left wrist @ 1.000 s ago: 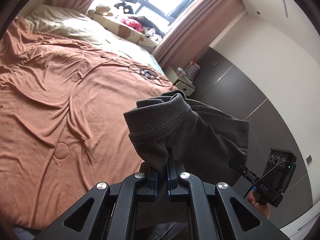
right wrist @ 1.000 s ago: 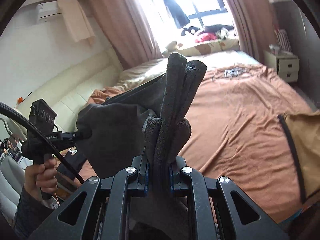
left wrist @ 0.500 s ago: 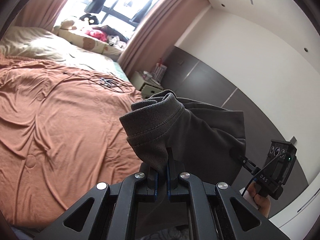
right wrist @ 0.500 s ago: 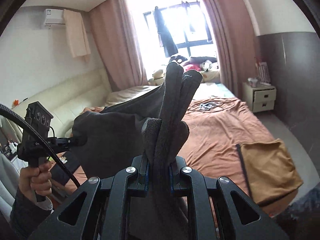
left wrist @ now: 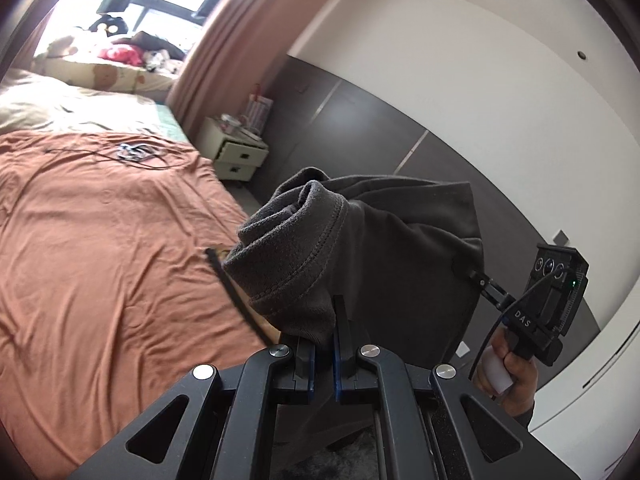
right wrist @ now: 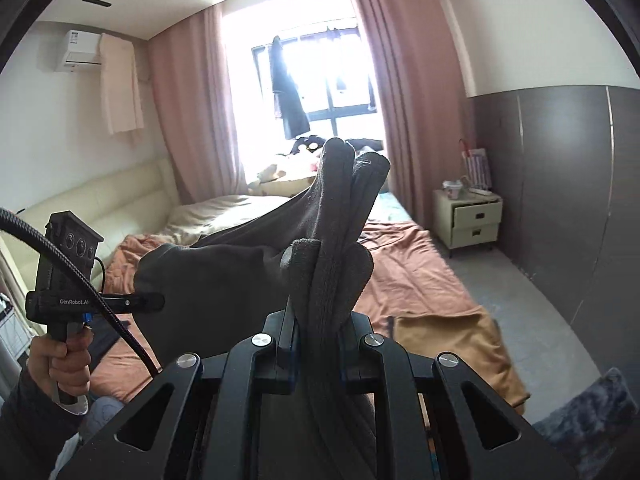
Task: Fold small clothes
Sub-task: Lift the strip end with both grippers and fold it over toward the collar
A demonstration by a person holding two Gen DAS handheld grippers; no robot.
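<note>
A dark grey fleece garment (left wrist: 360,240) hangs in the air between my two grippers, above the bed. My left gripper (left wrist: 326,324) is shut on a bunched, stitched hem of it. My right gripper (right wrist: 316,308) is shut on a thick fold (right wrist: 340,220) that stands up between its fingers. In the left wrist view the right gripper (left wrist: 476,274) pinches the cloth's far edge, held by a hand (left wrist: 512,372). The right wrist view shows the left gripper (right wrist: 148,302) at the garment's other end, with a hand (right wrist: 60,364) on its handle.
A bed with an orange-brown cover (left wrist: 100,248) lies below. A folded tan cloth (right wrist: 448,344) sits at the bed's corner. A white bedside cabinet (right wrist: 470,216) stands by the dark wall panels (right wrist: 560,184). Cables (left wrist: 132,154) lie on the bed. A grey fluffy rug (right wrist: 588,428) covers the floor.
Both grippers have risen and tilted up with the garment still held. The bed has dropped lower in both views, and more wall and ceiling show.
</note>
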